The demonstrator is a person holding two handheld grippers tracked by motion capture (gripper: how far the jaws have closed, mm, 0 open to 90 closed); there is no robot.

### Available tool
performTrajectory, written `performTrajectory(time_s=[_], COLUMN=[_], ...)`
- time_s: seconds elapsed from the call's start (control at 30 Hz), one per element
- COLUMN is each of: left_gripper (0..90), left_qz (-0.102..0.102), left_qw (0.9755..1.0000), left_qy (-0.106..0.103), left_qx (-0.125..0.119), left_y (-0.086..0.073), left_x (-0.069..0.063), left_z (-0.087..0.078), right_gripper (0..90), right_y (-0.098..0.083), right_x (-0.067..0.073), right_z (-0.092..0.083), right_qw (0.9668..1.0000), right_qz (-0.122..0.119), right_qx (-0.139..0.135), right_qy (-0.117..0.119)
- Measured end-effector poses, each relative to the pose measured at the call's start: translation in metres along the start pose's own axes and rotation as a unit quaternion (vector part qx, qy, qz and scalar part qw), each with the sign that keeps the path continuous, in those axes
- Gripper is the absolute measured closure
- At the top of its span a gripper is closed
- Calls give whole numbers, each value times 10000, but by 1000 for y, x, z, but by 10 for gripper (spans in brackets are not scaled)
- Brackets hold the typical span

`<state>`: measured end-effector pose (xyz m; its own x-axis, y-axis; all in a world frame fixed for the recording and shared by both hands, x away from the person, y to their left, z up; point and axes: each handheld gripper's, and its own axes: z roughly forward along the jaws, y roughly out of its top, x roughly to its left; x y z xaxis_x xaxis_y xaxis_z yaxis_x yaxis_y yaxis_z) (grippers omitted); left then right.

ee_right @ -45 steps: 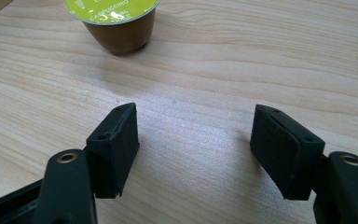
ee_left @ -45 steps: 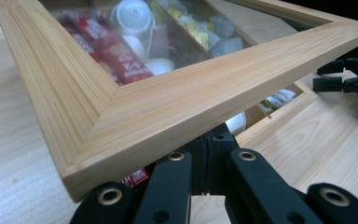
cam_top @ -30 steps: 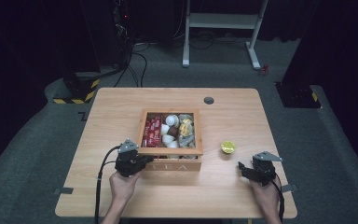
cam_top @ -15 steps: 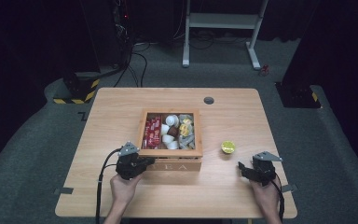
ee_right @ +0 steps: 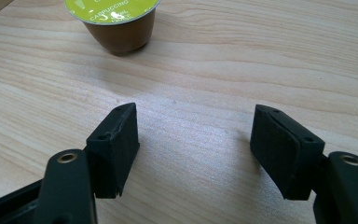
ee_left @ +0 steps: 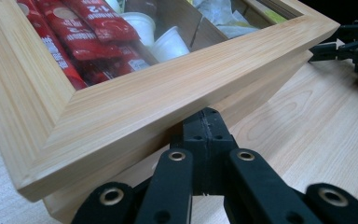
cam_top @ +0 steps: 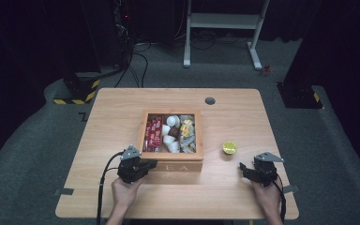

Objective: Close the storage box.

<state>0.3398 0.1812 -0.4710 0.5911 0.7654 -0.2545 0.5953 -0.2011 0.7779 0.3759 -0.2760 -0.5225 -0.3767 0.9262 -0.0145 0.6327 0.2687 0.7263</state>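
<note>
A wooden box [cam_top: 197, 140] stands mid-table, holding red packets [cam_top: 153, 133], white cups [cam_top: 169, 139] and pale sachets [cam_top: 187, 136]. My left gripper [cam_top: 151, 165] is at the box's front-left corner. In the left gripper view its jaws are shut together, and the left gripper's tips [ee_left: 208, 122] press into the seam under the box's wooden top frame [ee_left: 135, 100]. A brown coffee capsule [cam_top: 229, 148] with a green lid stands right of the box. My right gripper [cam_top: 242, 168] rests open on the table just short of the capsule [ee_right: 114, 18], with nothing between its fingers [ee_right: 114, 149].
A round grey grommet [cam_top: 210, 100] sits in the table near the far edge. Bare wood [cam_top: 122, 112] lies left of and behind the box. Beyond the table are a white desk frame [cam_top: 225, 28], cables, and yellow-black striped bases on dark carpet.
My left gripper has shifted slightly toward the near table edge, with its tips staying at the box's front-left corner. The right gripper and the capsule have not moved.
</note>
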Motion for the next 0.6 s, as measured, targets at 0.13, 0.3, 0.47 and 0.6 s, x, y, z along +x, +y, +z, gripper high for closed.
performTrajectory(time_s=[0.13, 0.3, 0.47, 0.6], left_gripper=[899, 899, 898, 882], left_qz=[-7, 77, 57, 39], left_qw=[10000, 9999, 10000, 9999], left_qy=[-36, -56, -53, -120], left_qx=[31, 53, 56, 31], left_y=[-3, -6, -5, -5], left_x=[-2, -6, -6, -7], left_z=[2, 6, 6, 4], right_gripper=[326, 326, 326, 326], right_y=[0, 0, 0, 0], right_x=[0, 0, 0, 0], right_z=[0, 0, 0, 0], right_qw=[10000, 10000, 10000, 10000], right_qz=[-2, -2, -2, -1], right_qx=[-1, -1, -1, -1], right_qy=[0, -1, -3, -2])
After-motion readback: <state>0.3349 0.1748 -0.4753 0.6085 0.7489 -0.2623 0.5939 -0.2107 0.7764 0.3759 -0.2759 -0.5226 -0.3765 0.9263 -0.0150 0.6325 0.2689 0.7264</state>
